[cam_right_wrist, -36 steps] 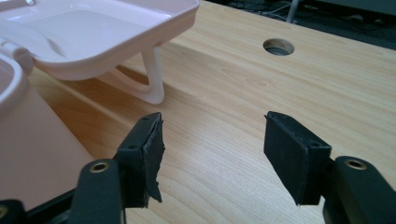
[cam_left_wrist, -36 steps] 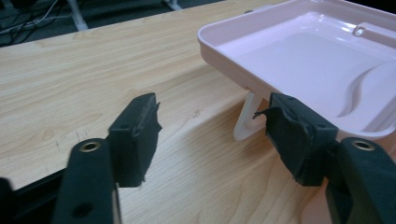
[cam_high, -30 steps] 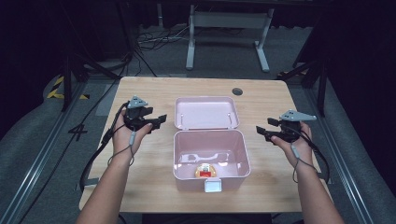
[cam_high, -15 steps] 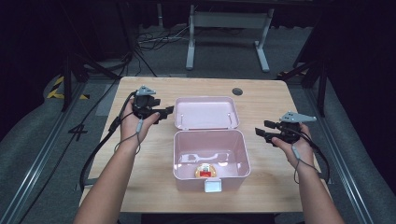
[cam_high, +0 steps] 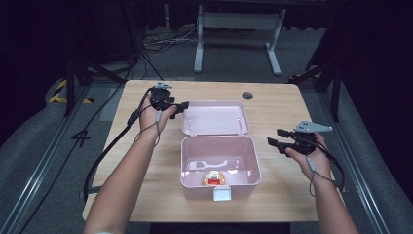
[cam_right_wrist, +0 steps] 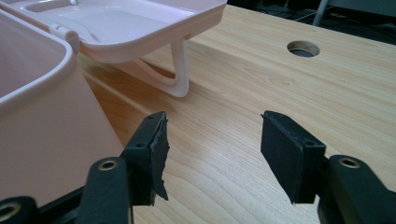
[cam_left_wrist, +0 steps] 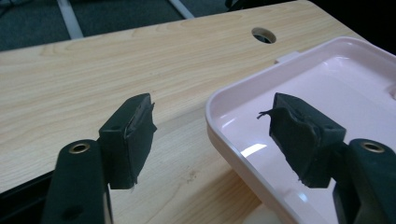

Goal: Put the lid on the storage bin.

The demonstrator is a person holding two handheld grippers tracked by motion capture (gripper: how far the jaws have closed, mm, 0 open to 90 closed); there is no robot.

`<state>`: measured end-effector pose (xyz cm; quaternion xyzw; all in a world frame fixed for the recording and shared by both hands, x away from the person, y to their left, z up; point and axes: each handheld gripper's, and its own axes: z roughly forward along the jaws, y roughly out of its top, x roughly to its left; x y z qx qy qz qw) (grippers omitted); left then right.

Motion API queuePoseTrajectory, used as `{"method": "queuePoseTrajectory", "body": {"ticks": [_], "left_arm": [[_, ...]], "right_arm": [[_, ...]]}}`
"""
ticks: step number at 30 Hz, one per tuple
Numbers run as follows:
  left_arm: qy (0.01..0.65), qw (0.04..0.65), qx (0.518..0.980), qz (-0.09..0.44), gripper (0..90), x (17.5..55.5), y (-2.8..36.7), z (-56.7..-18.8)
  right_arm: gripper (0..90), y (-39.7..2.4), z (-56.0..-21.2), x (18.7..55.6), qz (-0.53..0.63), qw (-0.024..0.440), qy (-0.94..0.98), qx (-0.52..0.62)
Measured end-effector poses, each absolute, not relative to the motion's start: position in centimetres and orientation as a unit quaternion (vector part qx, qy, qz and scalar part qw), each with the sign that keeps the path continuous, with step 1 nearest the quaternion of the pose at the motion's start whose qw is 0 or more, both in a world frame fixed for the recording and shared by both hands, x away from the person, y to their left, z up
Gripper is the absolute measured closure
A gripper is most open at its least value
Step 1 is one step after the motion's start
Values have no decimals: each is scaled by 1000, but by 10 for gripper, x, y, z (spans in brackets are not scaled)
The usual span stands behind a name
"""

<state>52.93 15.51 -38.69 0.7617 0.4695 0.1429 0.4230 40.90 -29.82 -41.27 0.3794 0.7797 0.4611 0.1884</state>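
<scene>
Your pink plastic box (cam_high: 219, 163) sits mid-table with its hinged pink lid (cam_high: 215, 118) thrown back flat behind it; inside, against the front wall, lies a small red-and-yellow item (cam_high: 213, 178). Your left gripper (cam_high: 181, 107) straddles the lid's left rim, jaws apart. Your right gripper (cam_high: 275, 139), jaws apart after just widening slightly, grips nothing beside the box.

Left arm: bare forearm stretched forward, wrist raised.
Left black two-jaw tongs (cam_high: 181, 106): jaws apart, nothing between the pads, pointing right.
Right arm: forearm short, hand low.
Right black two-jaw tongs (cam_high: 273, 140): jaws just opening slightly, empty, pointing left.
</scene>
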Motion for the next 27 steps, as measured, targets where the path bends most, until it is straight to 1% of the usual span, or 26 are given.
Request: {"method": "queuePoseTrajectory", "body": {"ticks": [2,6,7,13,18,19,22,23,25,27], "left_arm": [[468,417,765,147,330,533,152,-389],[475,420,763,125,328,545,144,-395],[476,416,764,126,327,548,143,-397],[486,409,767,97,332,560,143,-406],[486,402,772,76,394,563,143,-410],[485,408,771,63,394,563,143,-411],[483,414,770,32,444,562,142,-411],[483,413,772,25,492,562,141,-411],[485,411,772,7,517,561,140,-410],[484,412,772,2,560,560,140,-409]], "right_arm": [[406,-299,-413,408,461,191,779,379],[379,-303,-412,405,455,201,780,380],[375,-303,-412,405,454,200,780,381],[373,-303,-414,401,443,202,788,377],[373,-304,-414,400,445,203,785,380],[373,-304,-414,400,445,203,785,380],[373,-304,-414,400,445,204,785,381],[373,-304,-414,400,446,203,783,382],[373,-304,-414,400,448,203,782,381],[373,-304,-414,400,449,203,782,381]]}}
